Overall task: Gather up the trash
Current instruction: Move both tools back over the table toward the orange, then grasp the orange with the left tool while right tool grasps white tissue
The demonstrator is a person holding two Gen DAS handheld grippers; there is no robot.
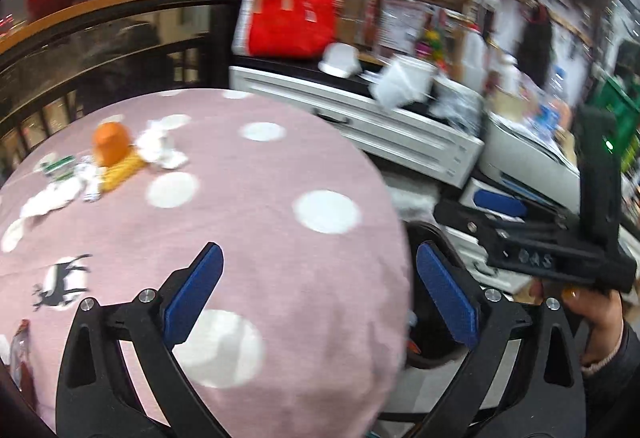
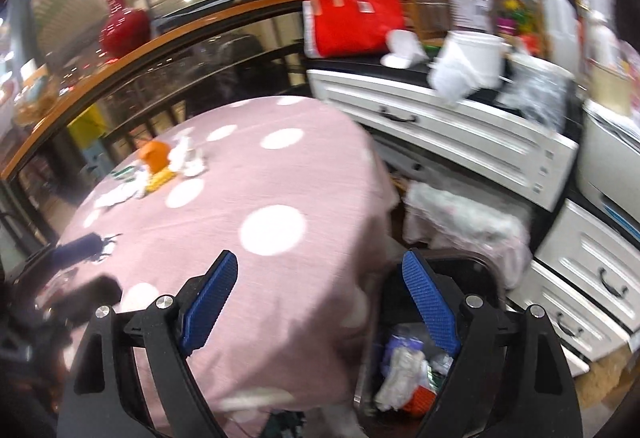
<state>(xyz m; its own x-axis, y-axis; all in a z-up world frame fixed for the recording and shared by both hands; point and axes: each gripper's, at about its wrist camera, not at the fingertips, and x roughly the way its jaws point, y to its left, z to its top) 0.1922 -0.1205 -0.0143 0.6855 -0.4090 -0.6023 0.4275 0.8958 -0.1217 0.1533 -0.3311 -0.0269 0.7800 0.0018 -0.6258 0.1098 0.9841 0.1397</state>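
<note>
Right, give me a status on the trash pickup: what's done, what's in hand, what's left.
Done: the bin beside the table already holds crumpled paper and wrappers. In hand: nothing; the left gripper and right gripper are both open and empty. Left: the orange cup, white tissues, a yellow wrapper and other scraps at the far side of the table.

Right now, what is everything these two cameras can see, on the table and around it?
tablecloth: one, pink with white dots, covering the table
orange cup: one, upside down, far side of table
crumpled tissues: several, white, beside the cup
yellow wrapper: one, under the cup
bin: one, dark, on the floor right of table, trash inside
red bag: one, on the counter
red vase: one, behind the railing
white drawers: several, under the counter
left gripper: black with blue pads, open, empty
right gripper: same, open, empty
</note>
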